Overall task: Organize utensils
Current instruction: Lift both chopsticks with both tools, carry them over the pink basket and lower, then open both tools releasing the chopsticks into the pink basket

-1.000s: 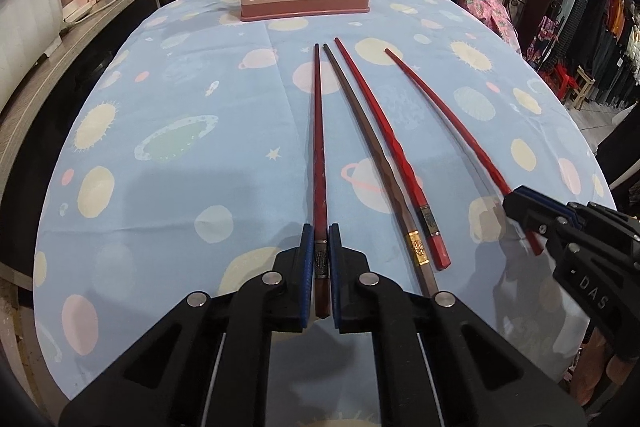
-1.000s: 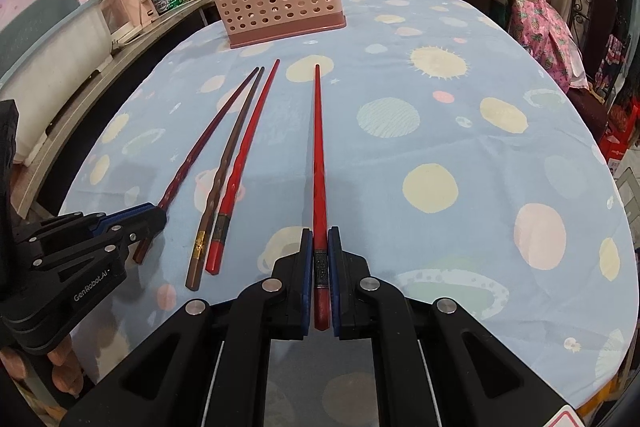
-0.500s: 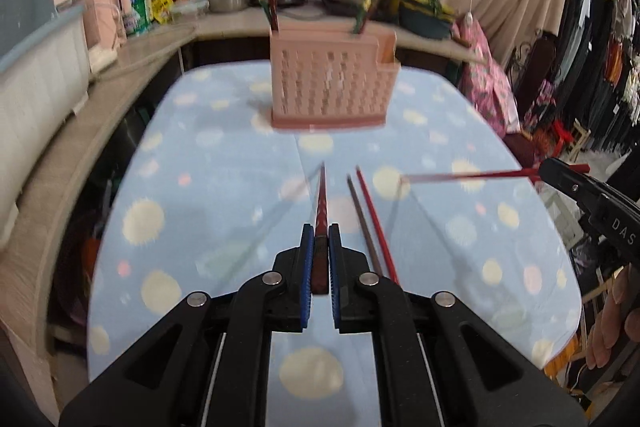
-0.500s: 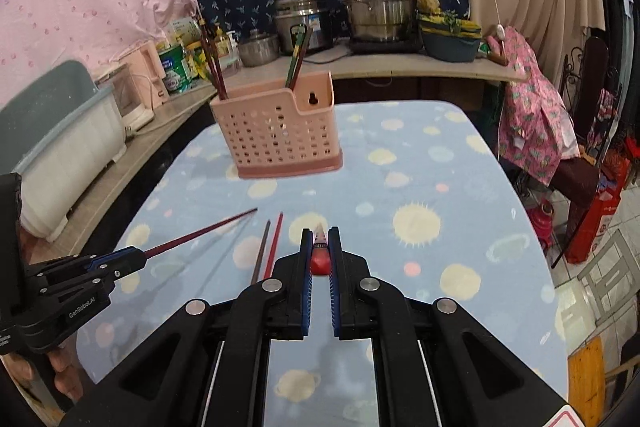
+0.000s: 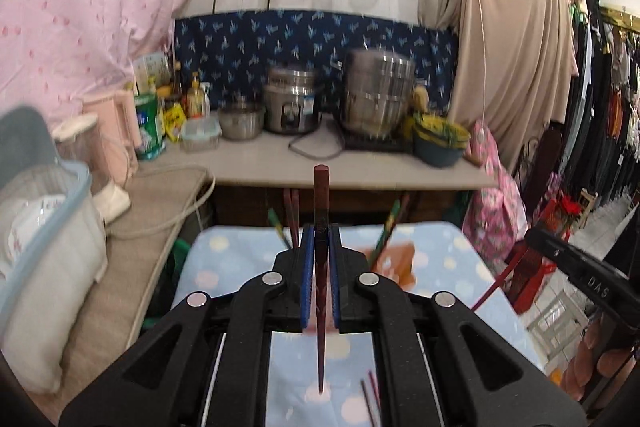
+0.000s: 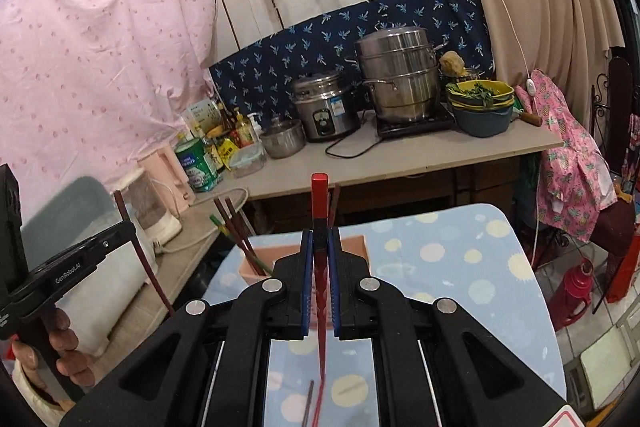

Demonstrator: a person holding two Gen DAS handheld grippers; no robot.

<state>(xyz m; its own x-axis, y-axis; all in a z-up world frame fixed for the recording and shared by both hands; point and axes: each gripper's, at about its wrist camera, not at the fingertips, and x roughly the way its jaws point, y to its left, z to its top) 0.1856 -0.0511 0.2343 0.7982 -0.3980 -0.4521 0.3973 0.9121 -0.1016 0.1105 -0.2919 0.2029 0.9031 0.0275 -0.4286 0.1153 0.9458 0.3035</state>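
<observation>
The table (image 6: 460, 259), under a pale blue spotted cloth, ends at its far edge just short of a long counter (image 6: 400, 159) crowded with pots; a gap of floor runs along its right side. On the cloth near that far edge stands the pink holder (image 6: 352, 245), with several chopsticks already upright in it. Two chopsticks (image 5: 370, 401) lie flat on the cloth below the grippers. The left gripper (image 5: 321, 255) is clenched on a dark maroon chopstick (image 5: 321, 195), blunt end up, tip hanging down over the cloth. The right gripper (image 6: 320, 259) grasps a glossy red chopstick (image 6: 319, 199) the same way.
</observation>
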